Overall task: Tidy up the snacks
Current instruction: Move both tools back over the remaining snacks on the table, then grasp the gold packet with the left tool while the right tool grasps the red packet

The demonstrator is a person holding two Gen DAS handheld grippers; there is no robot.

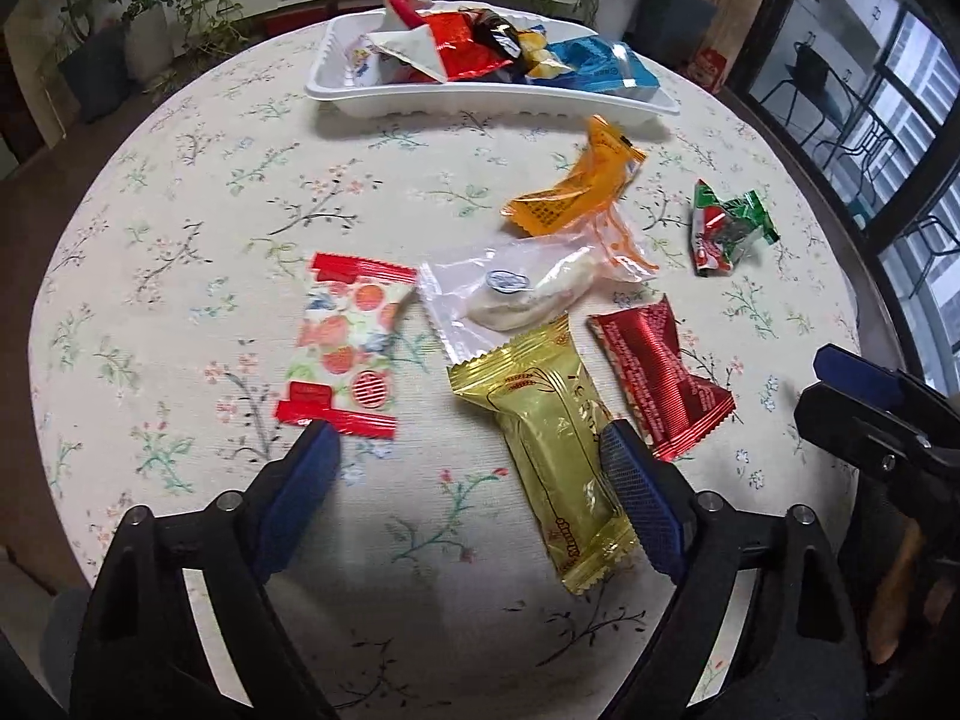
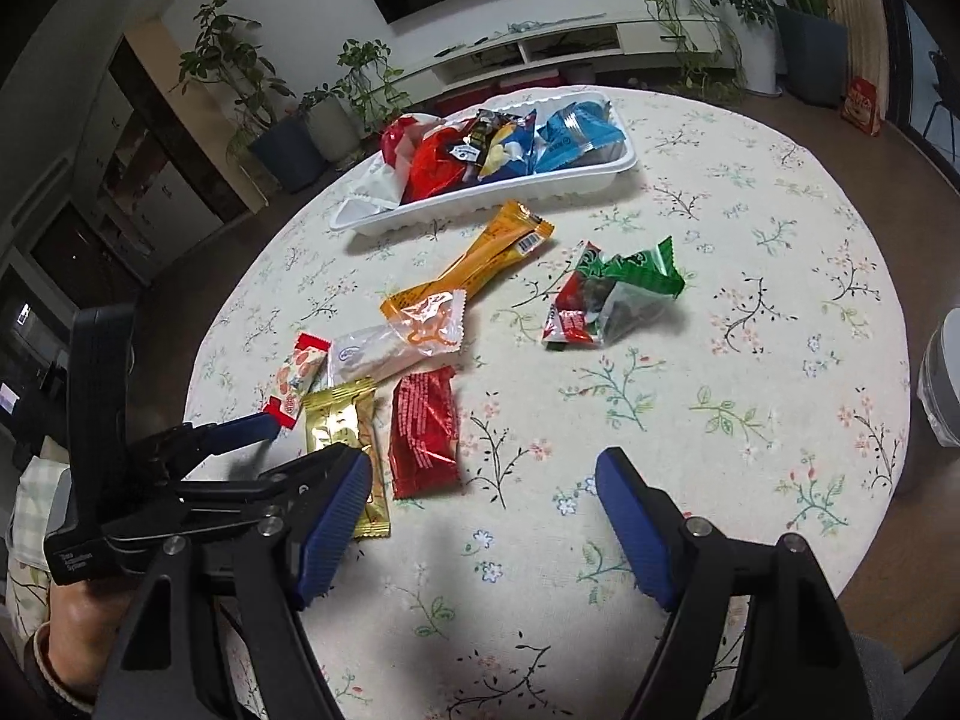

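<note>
A white tray [image 1: 480,102] [image 2: 498,204] holding several snacks stands at the round table's far side. Loose on the cloth lie an orange packet [image 1: 576,186] [image 2: 480,258], a clear packet [image 1: 528,294] [image 2: 384,354], a green-red packet [image 1: 726,228] [image 2: 606,294], a red packet [image 1: 660,378] [image 2: 423,438], a fruit-print packet [image 1: 348,342] [image 2: 297,378] and a gold packet [image 1: 552,438] [image 2: 345,420]. My left gripper [image 1: 471,447] is open low over the gold packet, its right finger at the packet's edge. My right gripper [image 2: 480,483] is open over bare cloth beside the red packet.
The table edge curves close on the right [image 1: 888,312]. A white container [image 2: 942,384] stands beyond that edge. Potted plants [image 2: 252,78] and a low white cabinet [image 2: 540,48] lie behind the table. A hand [image 2: 66,630] grips the left tool.
</note>
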